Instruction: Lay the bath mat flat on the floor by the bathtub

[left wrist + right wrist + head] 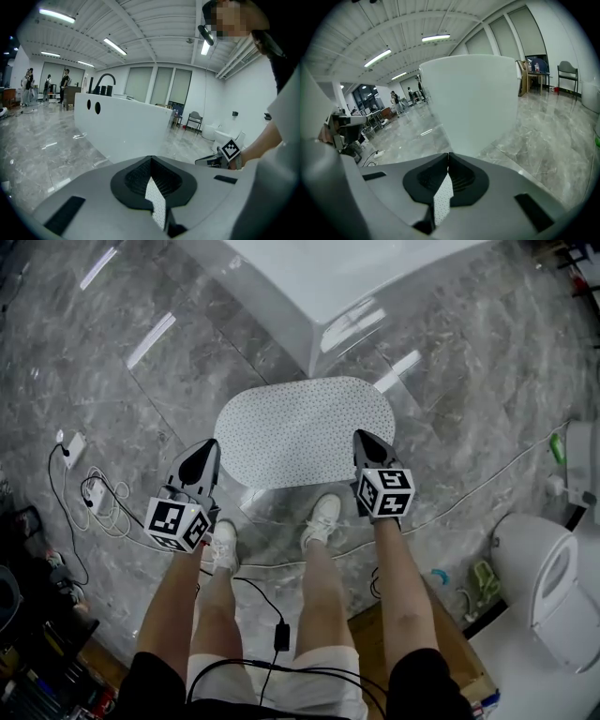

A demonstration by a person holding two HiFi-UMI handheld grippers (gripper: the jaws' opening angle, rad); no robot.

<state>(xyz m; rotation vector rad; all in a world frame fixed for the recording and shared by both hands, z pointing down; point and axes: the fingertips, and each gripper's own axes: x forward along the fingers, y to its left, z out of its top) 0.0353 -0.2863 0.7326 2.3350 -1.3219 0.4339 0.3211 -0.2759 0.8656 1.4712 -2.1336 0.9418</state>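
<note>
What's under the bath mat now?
Grey floor shows round the bath mat; the patch beneath is covered. Left hand-held gripper and right hand-held gripper pinch its near edge.

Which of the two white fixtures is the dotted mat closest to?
The bathtub, at the top of the head view just beyond the bath mat. The toilet sits well off to the person's right, past the right hand-held gripper.

The floor (187, 381) is polished grey marble-look stone, glossy, with streaks of reflected light. The bathtub (328, 277) on the far side is smooth, shiny white. The bath mat (305, 432) looks matt and thin, white with fine dark dots. The left gripper (204, 454) and right gripper (364, 442) have matt grey plastic shells and black ribbed pads (136, 180).
</note>
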